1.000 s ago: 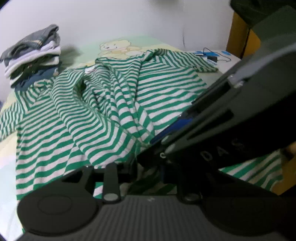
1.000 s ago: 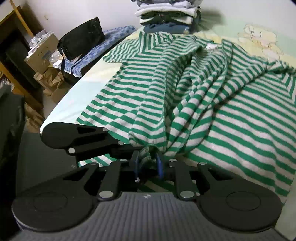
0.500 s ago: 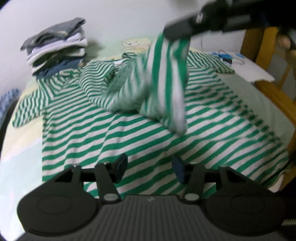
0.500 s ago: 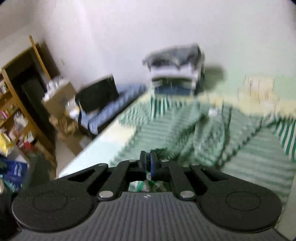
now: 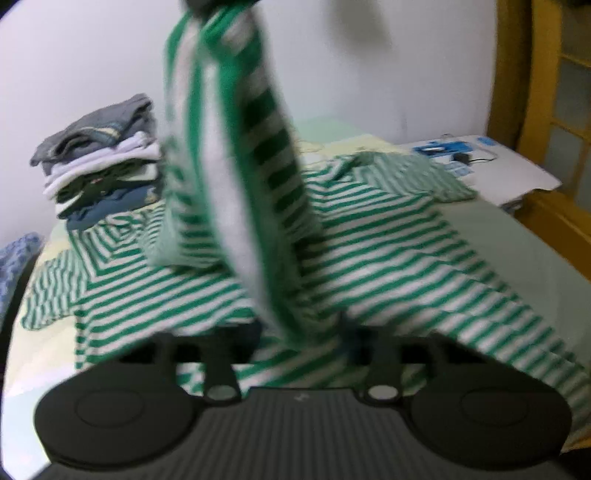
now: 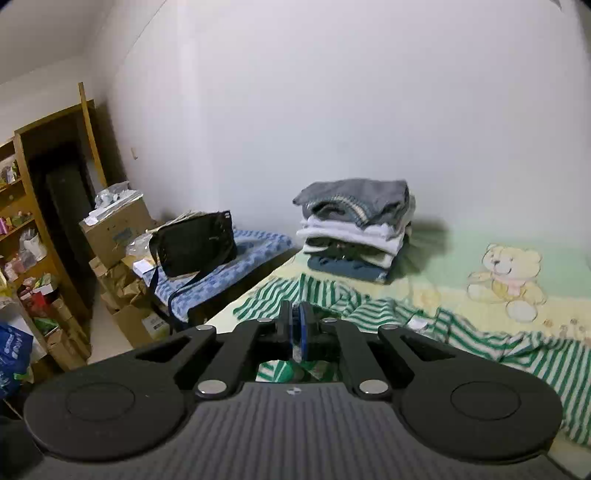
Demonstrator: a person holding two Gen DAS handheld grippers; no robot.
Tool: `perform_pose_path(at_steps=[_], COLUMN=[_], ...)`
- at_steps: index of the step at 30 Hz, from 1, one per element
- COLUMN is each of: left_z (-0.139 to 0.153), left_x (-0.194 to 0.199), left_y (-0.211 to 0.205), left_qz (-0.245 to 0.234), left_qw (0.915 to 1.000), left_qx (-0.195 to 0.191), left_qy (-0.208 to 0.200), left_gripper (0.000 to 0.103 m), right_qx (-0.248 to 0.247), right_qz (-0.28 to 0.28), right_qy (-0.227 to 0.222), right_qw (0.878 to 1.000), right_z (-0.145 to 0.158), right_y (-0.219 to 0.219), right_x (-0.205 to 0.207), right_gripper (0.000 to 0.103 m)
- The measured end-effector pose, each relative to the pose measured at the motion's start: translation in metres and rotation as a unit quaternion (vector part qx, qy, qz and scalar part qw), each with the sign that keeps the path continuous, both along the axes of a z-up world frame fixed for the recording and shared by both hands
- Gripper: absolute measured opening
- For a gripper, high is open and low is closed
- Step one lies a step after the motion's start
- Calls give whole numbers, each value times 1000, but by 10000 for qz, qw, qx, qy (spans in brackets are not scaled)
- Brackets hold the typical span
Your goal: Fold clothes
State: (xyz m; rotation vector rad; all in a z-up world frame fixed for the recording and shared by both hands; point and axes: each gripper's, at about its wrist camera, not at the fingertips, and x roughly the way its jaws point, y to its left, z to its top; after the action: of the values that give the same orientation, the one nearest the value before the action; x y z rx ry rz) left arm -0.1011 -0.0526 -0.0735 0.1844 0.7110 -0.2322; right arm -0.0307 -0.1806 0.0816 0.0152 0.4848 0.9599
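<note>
A green-and-white striped shirt (image 5: pixel 388 240) lies spread over the bed, and its far edge shows in the right wrist view (image 6: pixel 535 354). My right gripper (image 6: pixel 295 328) is shut on a pinch of that shirt, with a bit of the cloth bunched just behind its pads. From the left wrist view it is a dark shape at the top edge (image 5: pixel 218 3), holding a long fold (image 5: pixel 229 147) high above the bed. The fold's lower end hangs between the fingers of my left gripper (image 5: pixel 301 332), whose jaws are closing around it and still stand apart.
A stack of folded clothes (image 6: pixel 358 229) sits at the bed's far corner by the wall. A black bag (image 6: pixel 195 243) rests on a blue mat, with cardboard boxes (image 6: pixel 118 229) and wooden shelves (image 6: pixel 22 206) beyond. A white board with small blue items (image 5: pixel 480 162) lies far right.
My right gripper has risen well above the bed with the shirt fold and tilted up toward the wall. My left gripper opened, moved back, and now has the hanging fold between its fingers.
</note>
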Motion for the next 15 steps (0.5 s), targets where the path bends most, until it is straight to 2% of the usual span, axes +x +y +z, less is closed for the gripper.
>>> perform_pose_path(at_steps=[2, 7, 9, 11, 15], left_z=[6, 38, 46, 48, 20], left_x=[5, -17, -24, -34, -43], left_y=[7, 30, 39, 47, 44], left_qz=[155, 549, 674, 725, 498], left_qw=[9998, 9937, 9915, 9904, 9919], left_qx=[107, 563, 689, 810, 1108], left_qy=[-113, -794, -876, -854, -361], left_gripper=[5, 5, 5, 5, 6], right_qx=[62, 355, 306, 183, -559], right_qz=[-61, -239, -224, -158, 194], right_qy=[-45, -94, 42, 269, 853], right_qw=[10000, 9990, 9993, 9993, 9946], right_z=[4, 13, 10, 2, -35], right_y=[-6, -32, -39, -45, -45], right_x=[-2, -6, -8, -11, -30], right_gripper=[4, 4, 4, 4, 4])
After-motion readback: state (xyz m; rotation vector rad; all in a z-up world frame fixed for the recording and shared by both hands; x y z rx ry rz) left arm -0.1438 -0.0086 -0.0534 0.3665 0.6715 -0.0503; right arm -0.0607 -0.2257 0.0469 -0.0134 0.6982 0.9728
